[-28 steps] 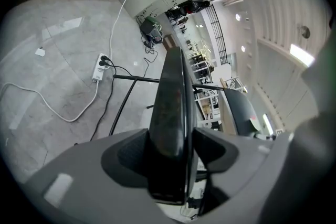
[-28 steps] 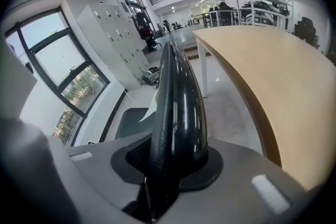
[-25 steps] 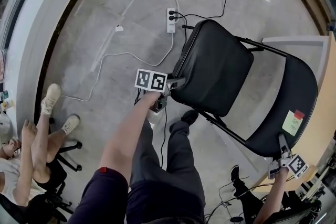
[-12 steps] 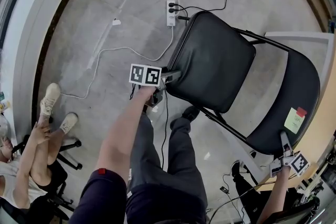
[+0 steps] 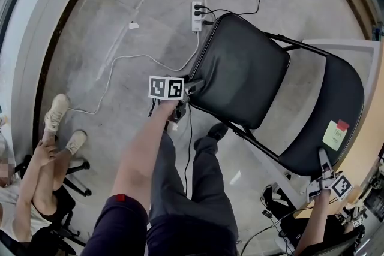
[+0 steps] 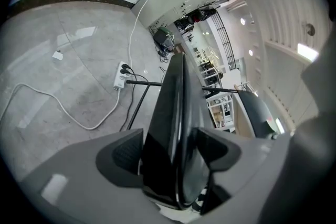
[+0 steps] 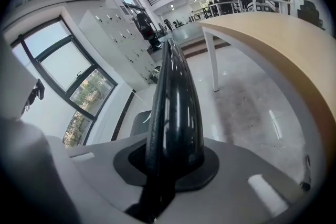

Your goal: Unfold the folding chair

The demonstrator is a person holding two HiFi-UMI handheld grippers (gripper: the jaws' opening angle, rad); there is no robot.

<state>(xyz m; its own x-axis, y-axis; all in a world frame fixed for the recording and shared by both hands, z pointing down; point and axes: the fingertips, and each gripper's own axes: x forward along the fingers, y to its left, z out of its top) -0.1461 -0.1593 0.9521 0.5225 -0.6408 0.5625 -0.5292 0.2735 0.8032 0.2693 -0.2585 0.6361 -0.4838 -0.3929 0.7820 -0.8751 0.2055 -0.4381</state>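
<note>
At seat (image 5: 243,69) edge, left gripper (image 5: 197,84) jaws clasp it while opening, to push down; right gripper (image 5: 322,160) closes on backrest (image 5: 339,105), anchoring.

The folding chair's seat (image 5: 243,72) and backrest (image 5: 336,99) are covered in smooth black vinyl-like padding with a soft sheen. Seen close up, their edges look glossy. The frame (image 5: 255,142) is thin metal tube painted black, with a satin finish. A paper note (image 5: 333,136) sticks toward five o'clock on the backrest. The floor (image 5: 120,27) is grey, stone-like, mottled and polished enough to reflect light. At eleven o'clock of the seat lies a white plastic power strip (image 5: 196,15). The tabletop (image 5: 369,150), at four o'clock of the backrest, is pale matt wood.
</note>
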